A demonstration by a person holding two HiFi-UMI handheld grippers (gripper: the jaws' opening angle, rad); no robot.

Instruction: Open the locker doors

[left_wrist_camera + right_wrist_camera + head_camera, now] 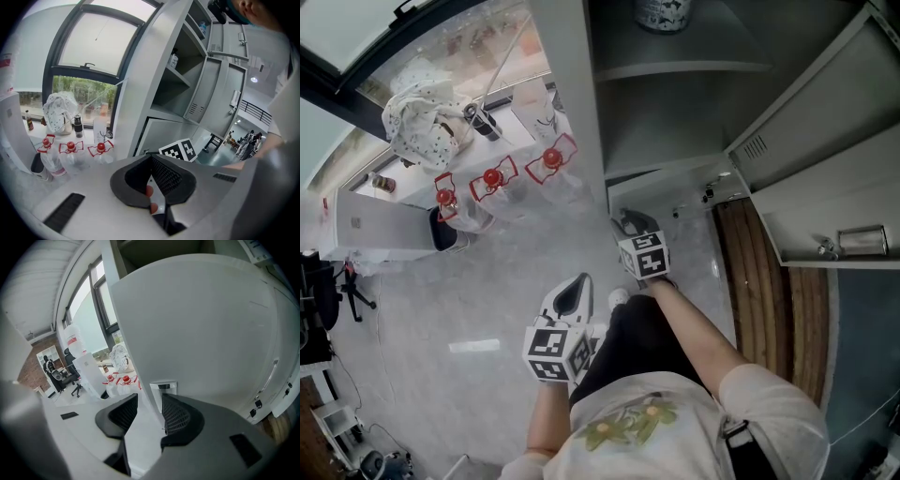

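Note:
The grey locker stands with its upper compartments open, their doors swung out to the right. The low door fills the right gripper view, and its metal handle sits at the door's edge. My right gripper is open, and that edge and handle lie in the gap between its pads without being pressed. In the head view it sits low at the locker's foot. My left gripper hangs back over the floor, shut with nothing in it.
Three red-capped water bottles and a white bag sit by the window on the left. An open door with a metal handle juts out at the right over a wooden floor strip. A can stands on an upper shelf.

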